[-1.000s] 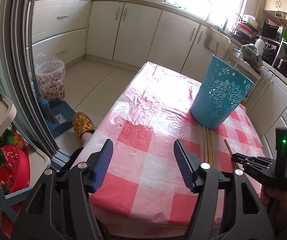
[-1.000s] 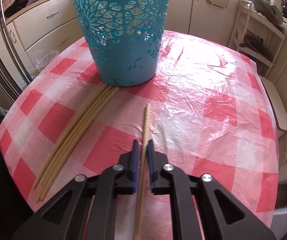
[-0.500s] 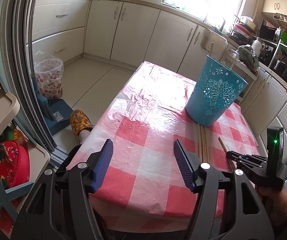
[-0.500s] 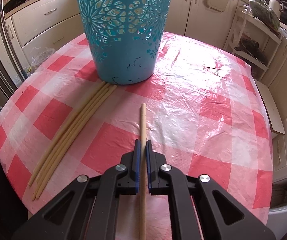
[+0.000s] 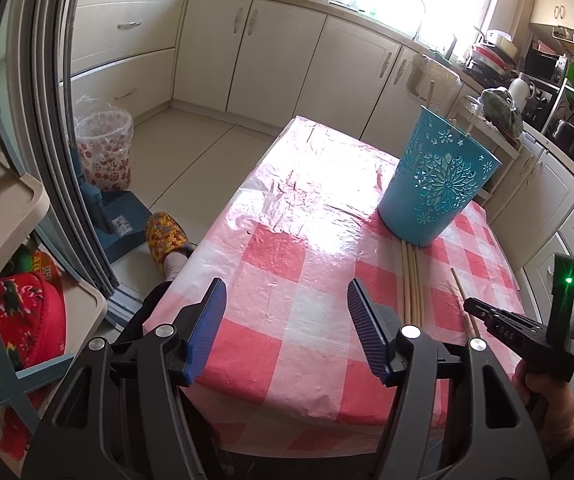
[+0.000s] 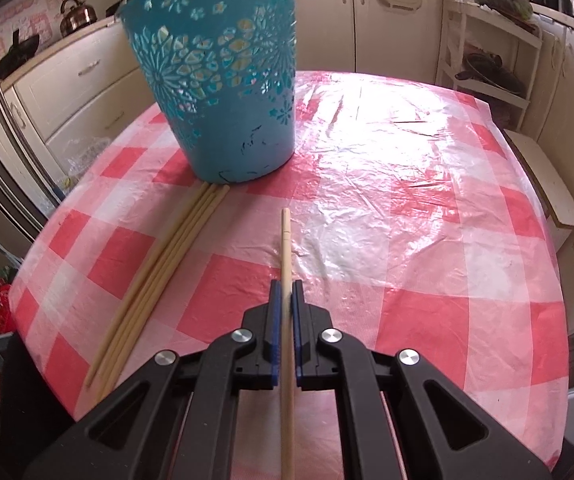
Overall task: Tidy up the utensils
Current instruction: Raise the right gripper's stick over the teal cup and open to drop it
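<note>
Your right gripper [image 6: 285, 294] clamps one pale wooden chopstick [image 6: 285, 240] over the red-and-white checked plastic tablecloth [image 6: 407, 200]. Your left gripper [image 5: 283, 308] hangs wide with nothing between its pads. Four more pale chopsticks [image 6: 159, 272] lie left of it, their far ends touching the upright teal cut-out plastic holder [image 6: 223, 80].

Quick count from where I'm standing: one teal cutout bucket [image 6: 223, 80] at about 11 o'clock on the bench [image 6: 407, 184]. Four loose chopsticks [image 6: 167, 272] bundled together at 9 o'clock, plus one single chopstick [image 6: 285, 240] dead center, so five sticks total. Two tongs: my left tongs [image 5: 285, 328] and my right tongs [image 6: 285, 312]. Off the bench, one slipper [image 5: 165, 236] and one lined bin [image 5: 103, 152], both around 9 o'clock.
</note>
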A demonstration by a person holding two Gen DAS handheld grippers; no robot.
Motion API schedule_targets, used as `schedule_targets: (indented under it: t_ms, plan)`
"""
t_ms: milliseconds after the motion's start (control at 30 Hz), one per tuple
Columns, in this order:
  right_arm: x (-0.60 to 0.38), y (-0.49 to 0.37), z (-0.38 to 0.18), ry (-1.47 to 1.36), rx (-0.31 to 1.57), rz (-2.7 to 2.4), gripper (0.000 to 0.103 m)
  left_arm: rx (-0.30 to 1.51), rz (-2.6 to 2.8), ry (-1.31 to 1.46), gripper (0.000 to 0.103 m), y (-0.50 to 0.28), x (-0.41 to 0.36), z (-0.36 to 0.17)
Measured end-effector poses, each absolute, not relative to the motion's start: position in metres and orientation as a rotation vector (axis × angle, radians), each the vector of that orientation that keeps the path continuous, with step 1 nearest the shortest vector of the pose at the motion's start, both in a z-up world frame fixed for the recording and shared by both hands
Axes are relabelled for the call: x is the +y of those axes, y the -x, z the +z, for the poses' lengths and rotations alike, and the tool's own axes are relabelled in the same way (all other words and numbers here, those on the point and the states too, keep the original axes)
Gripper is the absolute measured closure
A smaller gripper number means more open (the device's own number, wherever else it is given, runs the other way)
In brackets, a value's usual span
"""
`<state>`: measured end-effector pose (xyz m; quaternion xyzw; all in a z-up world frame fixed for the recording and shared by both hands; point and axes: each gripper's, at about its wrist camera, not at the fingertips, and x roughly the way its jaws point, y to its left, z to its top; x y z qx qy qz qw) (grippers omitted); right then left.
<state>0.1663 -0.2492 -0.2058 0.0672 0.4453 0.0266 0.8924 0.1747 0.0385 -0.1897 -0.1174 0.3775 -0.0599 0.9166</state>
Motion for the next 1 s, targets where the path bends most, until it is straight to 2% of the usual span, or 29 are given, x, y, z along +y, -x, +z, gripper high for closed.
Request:
schedule_targets:
  t_ms: [300, 1000]
  plan:
    - [-0.266, -0.153, -0.198, -0.293, 0.870, 0.091, 0.097, 0.803, -0.138, 0.207, 0.043, -0.177, 0.024, -0.196]
    - [-0.291, -0.147, -0.116, -0.510, 0.580, 0.191, 0.097, 0.837, -0.156, 0.190, 0.043, -0.180, 0.010, -0.205]
